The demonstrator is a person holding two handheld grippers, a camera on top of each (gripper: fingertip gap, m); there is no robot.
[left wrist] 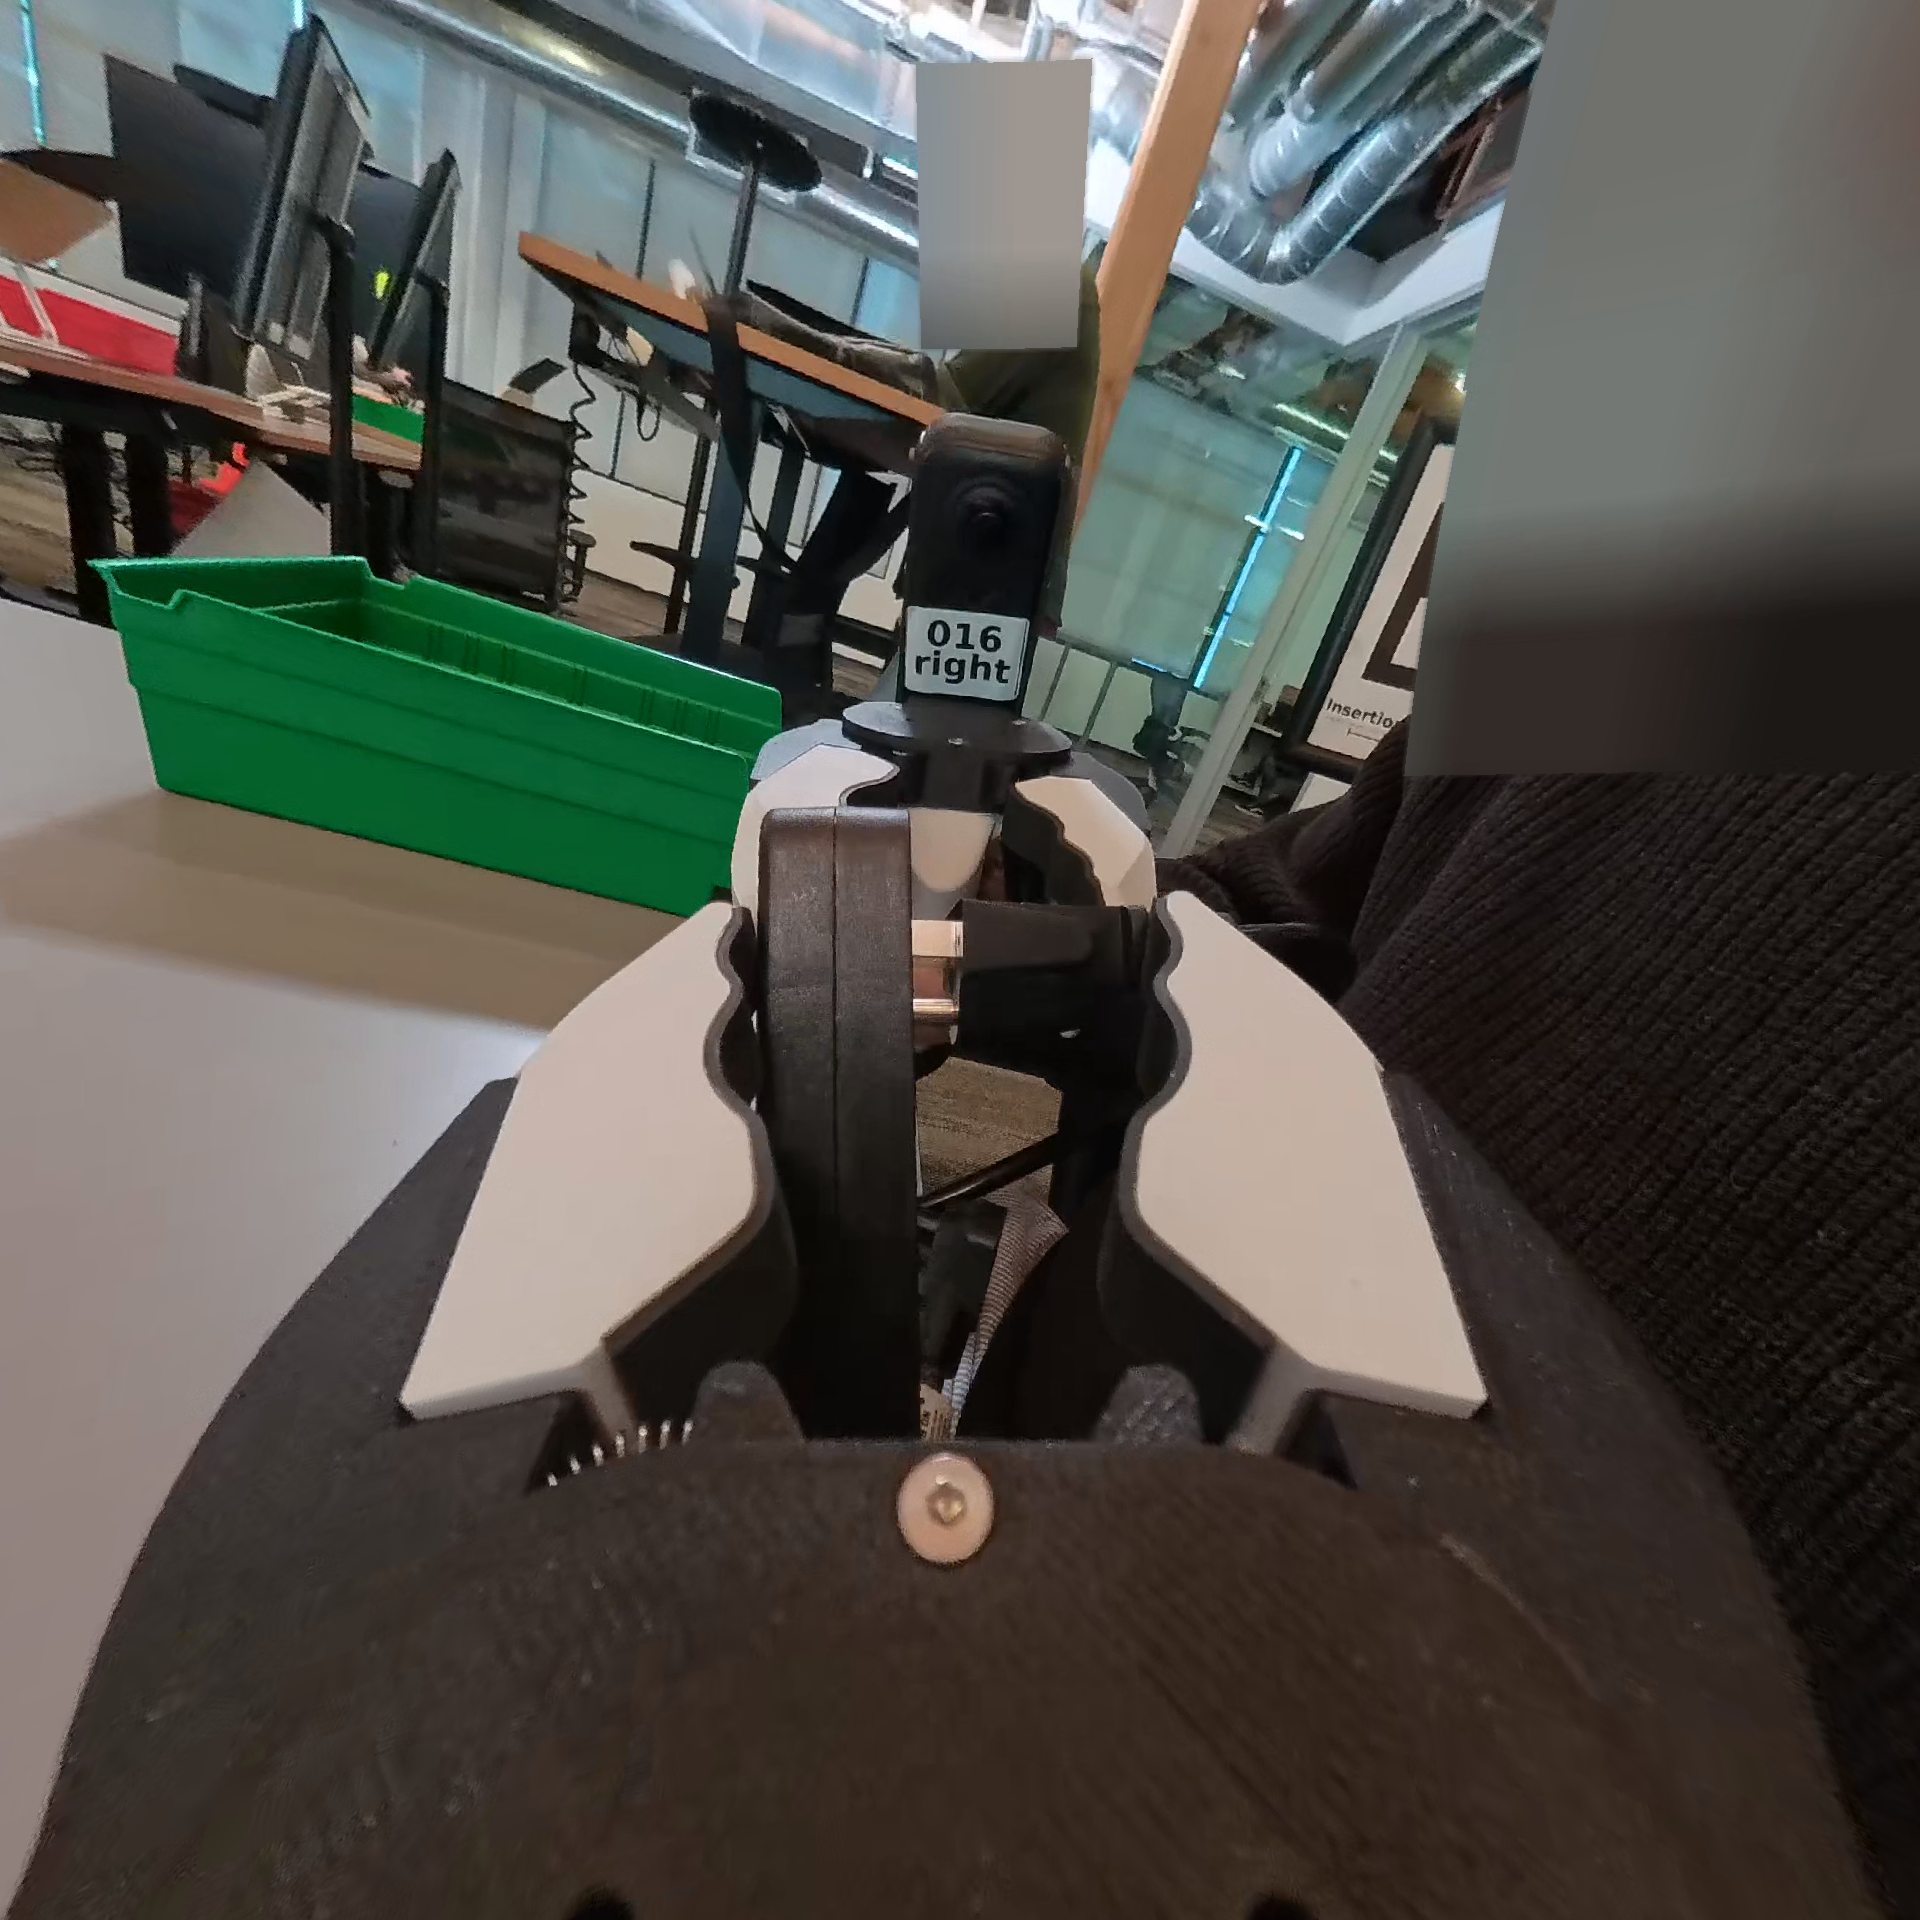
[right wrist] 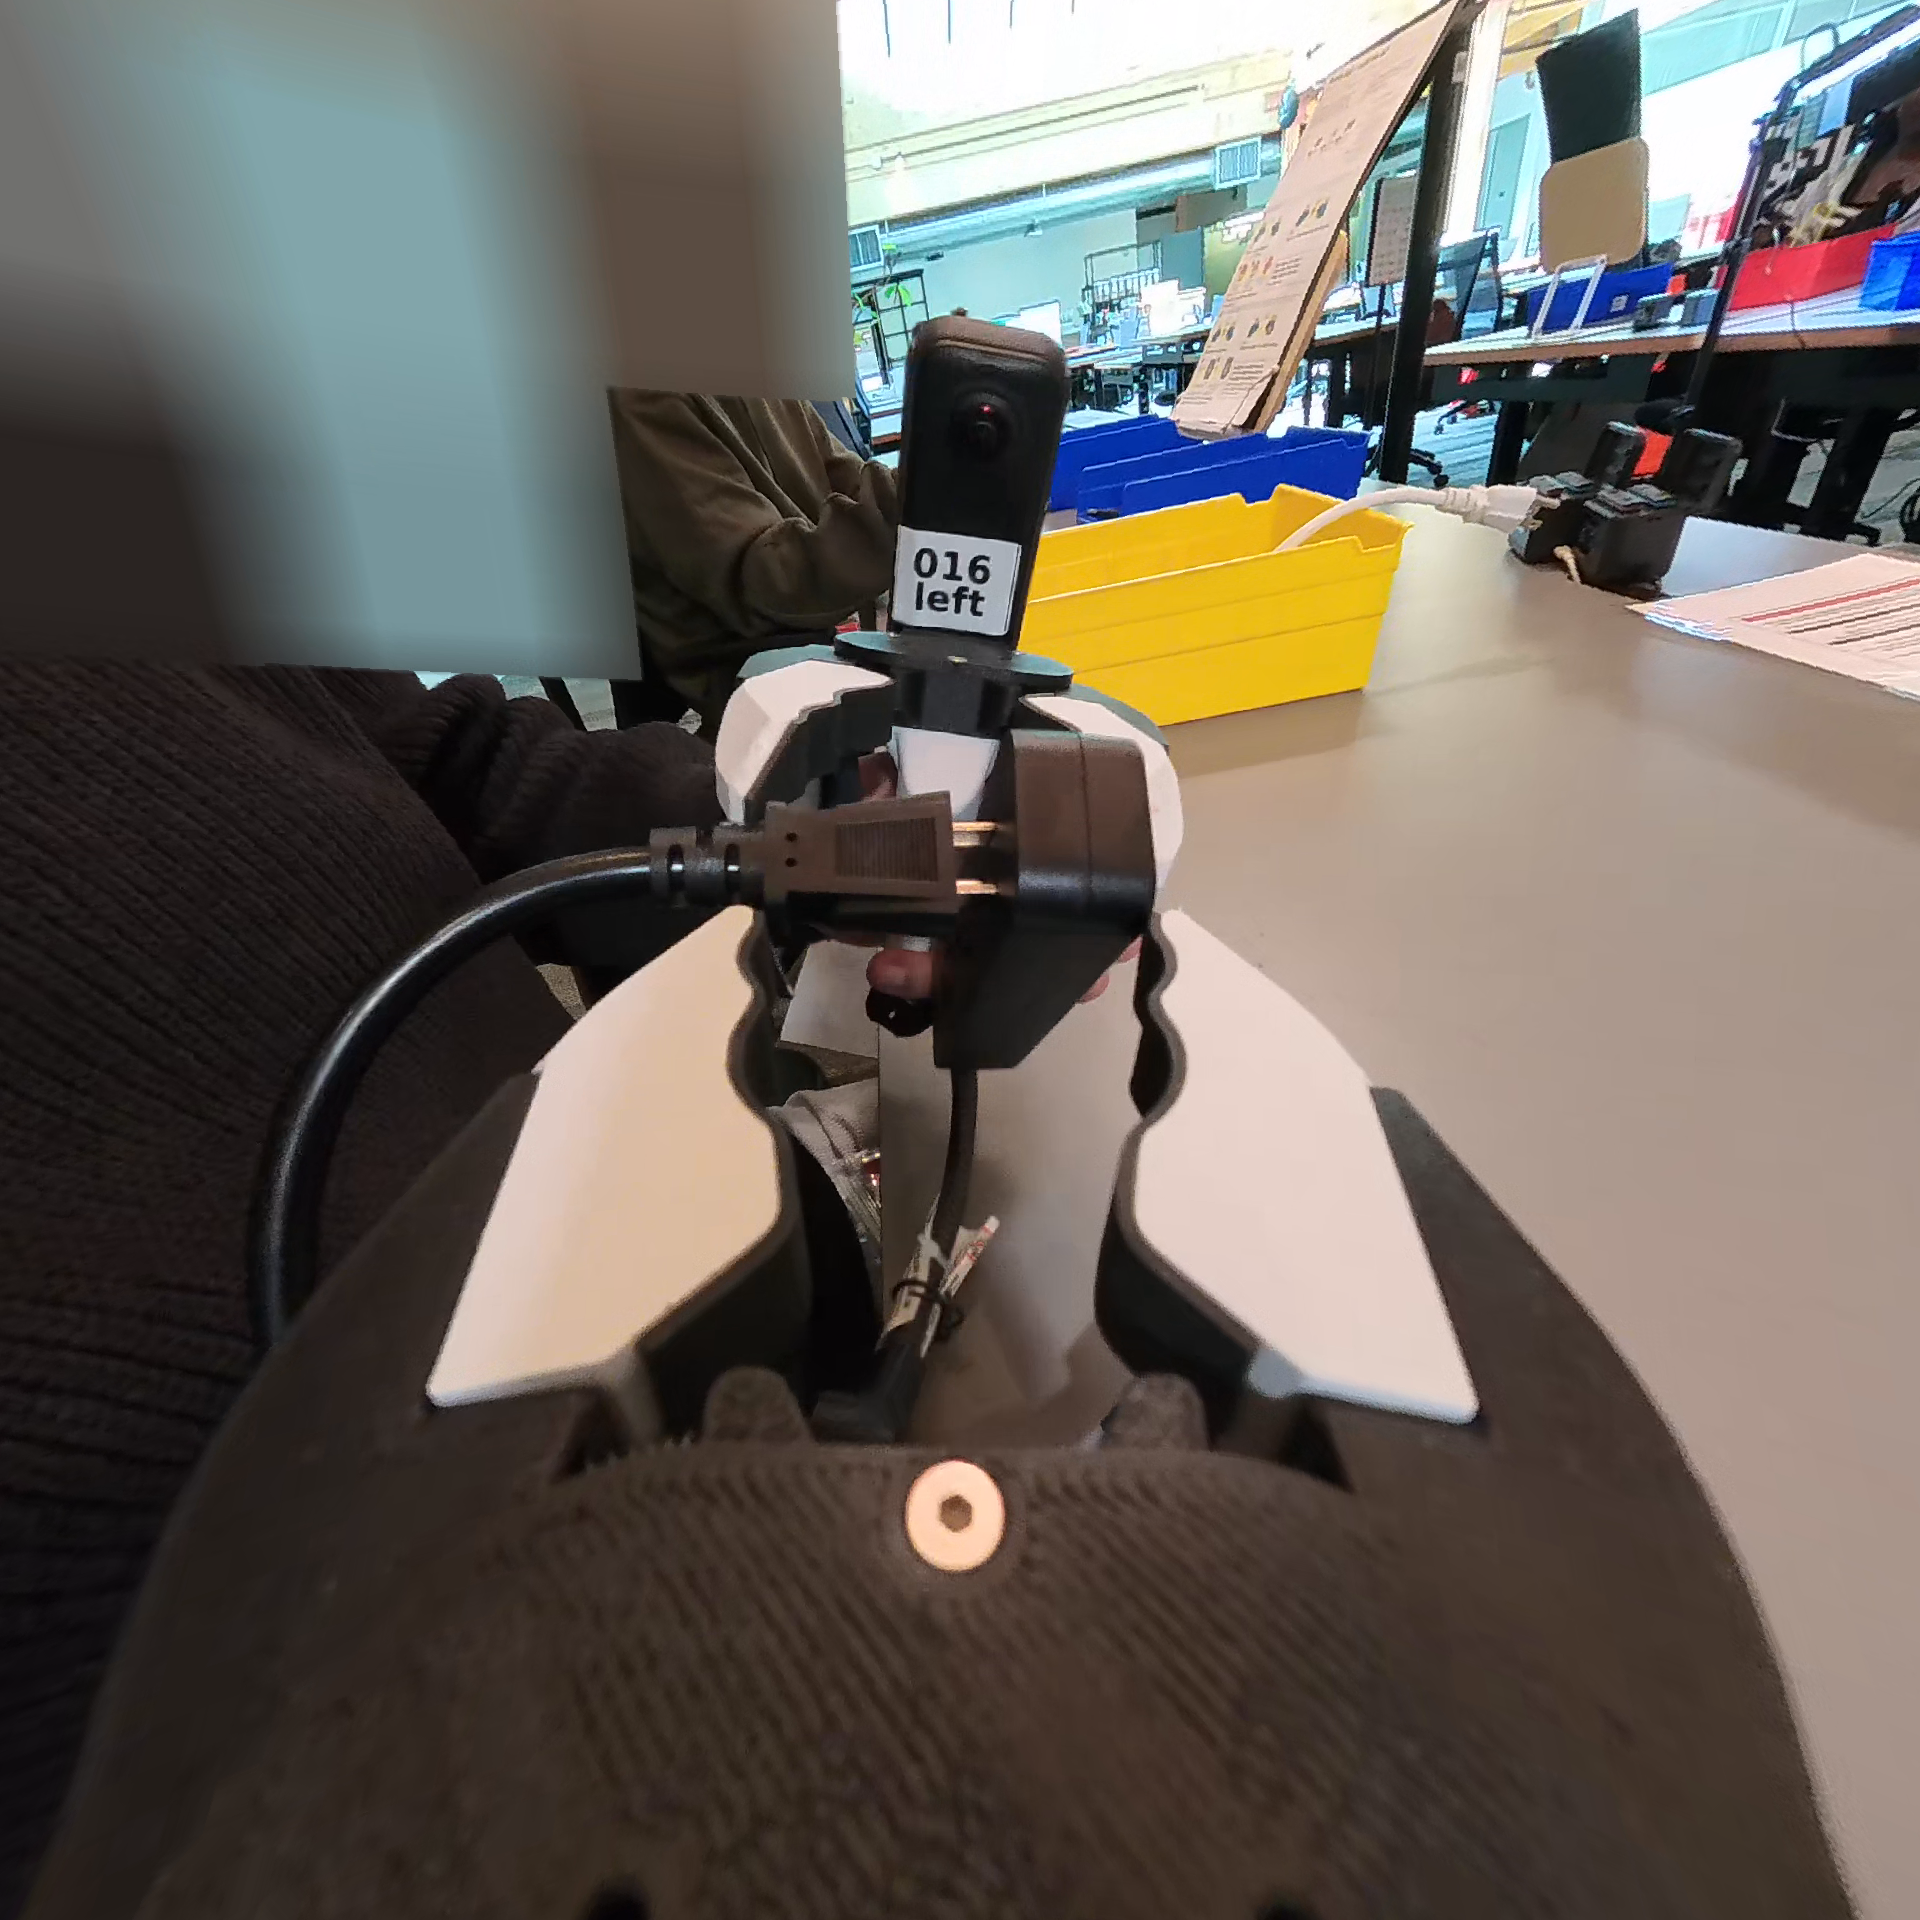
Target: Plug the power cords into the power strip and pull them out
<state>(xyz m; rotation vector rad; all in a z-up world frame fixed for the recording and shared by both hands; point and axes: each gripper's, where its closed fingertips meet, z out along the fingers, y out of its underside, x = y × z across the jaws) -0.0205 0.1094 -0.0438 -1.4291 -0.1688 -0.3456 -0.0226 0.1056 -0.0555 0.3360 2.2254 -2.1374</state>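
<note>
I hold both grippers above the table edge, facing each other. In the left wrist view a black power strip [left wrist: 831, 987] stands edge-on against my left gripper's [left wrist: 945, 966] left finger. A black plug [left wrist: 1049, 956] presses against its right finger, so the jaws squeeze strip and plug together. The metal prongs [left wrist: 935, 966] are partly in the strip and still show. In the right wrist view the plug [right wrist: 862, 862] and strip [right wrist: 1070, 883] sit just past my right gripper's [right wrist: 945, 956] spread fingertips. The plug's cord [right wrist: 343, 1039] loops left. The strip's cord [right wrist: 966, 1143] hangs between the fingers.
A green bin [left wrist: 416, 727] stands on the grey table [left wrist: 208, 1039] to the left. A yellow bin [right wrist: 1195, 613], blue bins [right wrist: 1195, 457], papers [right wrist: 1818, 623] and black devices with a white cable [right wrist: 1600, 520] lie farther right. A dark knit sleeve [left wrist: 1610, 1143] is close by.
</note>
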